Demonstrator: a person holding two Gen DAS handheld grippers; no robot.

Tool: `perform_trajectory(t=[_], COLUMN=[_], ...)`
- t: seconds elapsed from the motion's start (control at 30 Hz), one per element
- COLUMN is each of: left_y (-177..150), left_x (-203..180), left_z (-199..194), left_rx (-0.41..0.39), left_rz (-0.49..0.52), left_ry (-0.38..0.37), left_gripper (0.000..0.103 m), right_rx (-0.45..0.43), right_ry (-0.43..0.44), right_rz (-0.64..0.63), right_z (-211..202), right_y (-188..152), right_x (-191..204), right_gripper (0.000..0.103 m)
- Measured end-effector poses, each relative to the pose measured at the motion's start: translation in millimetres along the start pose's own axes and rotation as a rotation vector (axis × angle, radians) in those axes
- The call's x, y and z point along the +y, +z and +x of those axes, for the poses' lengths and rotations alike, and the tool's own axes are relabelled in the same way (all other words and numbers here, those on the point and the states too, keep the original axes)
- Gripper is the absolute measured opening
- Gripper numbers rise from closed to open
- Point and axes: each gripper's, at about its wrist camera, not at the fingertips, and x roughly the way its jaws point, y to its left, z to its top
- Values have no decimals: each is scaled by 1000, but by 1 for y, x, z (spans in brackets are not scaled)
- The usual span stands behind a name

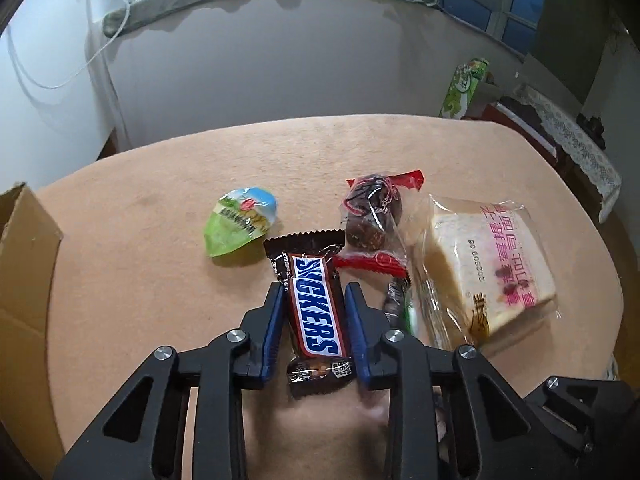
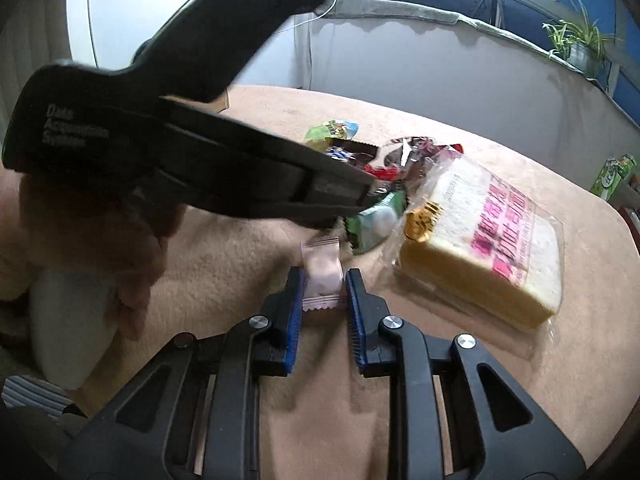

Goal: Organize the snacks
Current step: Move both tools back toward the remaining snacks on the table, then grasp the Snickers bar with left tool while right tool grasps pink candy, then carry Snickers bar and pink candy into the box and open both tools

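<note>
My left gripper (image 1: pixel 314 292) has its blue fingers on either side of a Snickers bar (image 1: pixel 316 308) lying on the tan table (image 1: pixel 140 280); the jaws look closed against its sides. My right gripper (image 2: pixel 323 278) is shut on a small pink candy packet (image 2: pixel 323 276) at table level. A green jelly cup (image 1: pixel 240 220), a red-ended dark snack (image 1: pixel 374 220), a small green packet (image 2: pixel 376 220) and wrapped sliced bread (image 1: pixel 492 264) lie nearby. The bread also shows in the right wrist view (image 2: pixel 488 248).
A cardboard box (image 1: pixel 24 240) stands at the table's left edge. The left gripper's black body (image 2: pixel 160 152) and the hand holding it cross the right wrist view. A green carton (image 1: pixel 464 88) stands beyond the table's far right.
</note>
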Motion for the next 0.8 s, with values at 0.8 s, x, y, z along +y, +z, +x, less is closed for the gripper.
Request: perform_trajectory(t=[0.8], left_y=[-44], left_x=[11], left_z=[-120], left_rx=[-270], left_rz=[-81], left_ry=[-80], left_gripper=[27], right_rx=[-201], right_ry=[-104], right_rz=[82], right_z=[-103], right_y=[-6], right_x=[-12], right_gripper=[22])
